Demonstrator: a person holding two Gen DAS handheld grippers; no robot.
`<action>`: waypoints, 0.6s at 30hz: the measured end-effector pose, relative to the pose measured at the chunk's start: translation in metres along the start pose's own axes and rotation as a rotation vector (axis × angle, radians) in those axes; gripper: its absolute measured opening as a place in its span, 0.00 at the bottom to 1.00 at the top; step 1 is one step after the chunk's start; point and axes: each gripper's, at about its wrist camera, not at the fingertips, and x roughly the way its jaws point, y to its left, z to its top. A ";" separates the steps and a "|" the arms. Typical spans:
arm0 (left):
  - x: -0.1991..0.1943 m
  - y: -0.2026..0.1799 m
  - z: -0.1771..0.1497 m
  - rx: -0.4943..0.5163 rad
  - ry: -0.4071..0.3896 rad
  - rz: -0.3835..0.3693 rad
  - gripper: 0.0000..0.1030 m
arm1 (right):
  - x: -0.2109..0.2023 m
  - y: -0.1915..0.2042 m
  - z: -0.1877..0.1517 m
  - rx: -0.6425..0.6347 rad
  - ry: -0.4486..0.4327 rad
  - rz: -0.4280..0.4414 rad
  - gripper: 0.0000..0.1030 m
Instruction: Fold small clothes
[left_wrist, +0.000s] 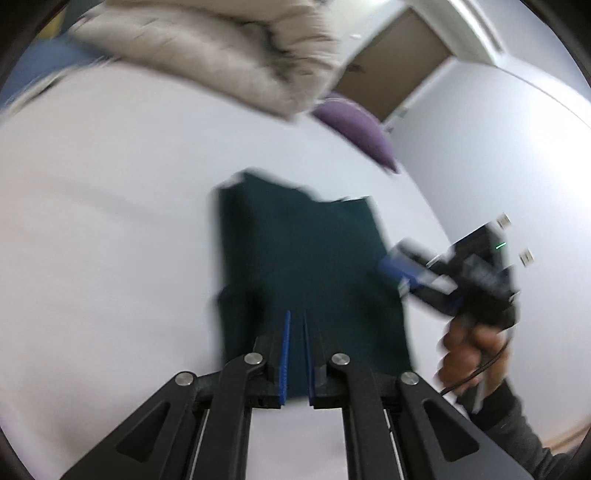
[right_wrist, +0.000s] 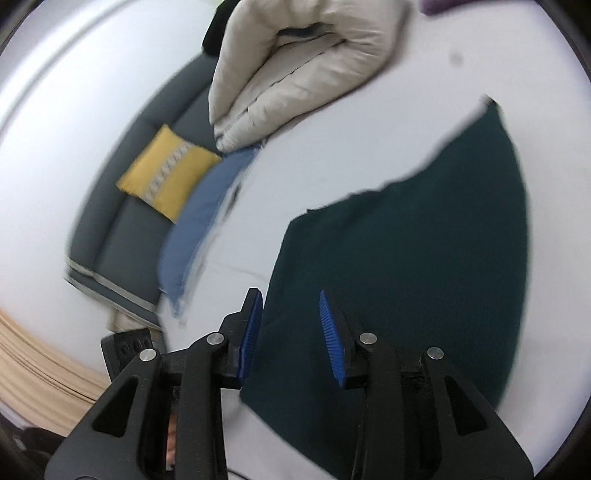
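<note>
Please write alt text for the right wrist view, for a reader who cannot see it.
A dark green garment lies flat on a white bed, with the open right gripper just above its near edge. Behind it sit a folded beige duvet, a blue cloth and a grey sofa with a yellow cushion.

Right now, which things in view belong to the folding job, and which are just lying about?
For the job:
dark green garment, lying on the white surface
left gripper, nearly closed over its near edge
right gripper, open at its side

Lying about:
beige duvet
blue cloth
yellow cushion on the grey sofa
purple pillow
</note>
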 end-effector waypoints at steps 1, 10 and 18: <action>0.006 -0.008 0.004 0.029 0.003 0.002 0.06 | -0.002 -0.009 -0.006 0.034 -0.002 0.015 0.31; 0.118 0.017 0.034 0.021 0.137 0.096 0.06 | -0.015 -0.057 -0.045 0.132 0.037 0.129 0.29; 0.101 0.046 0.017 -0.004 0.108 0.048 0.06 | -0.009 -0.083 -0.085 0.141 0.119 0.115 0.28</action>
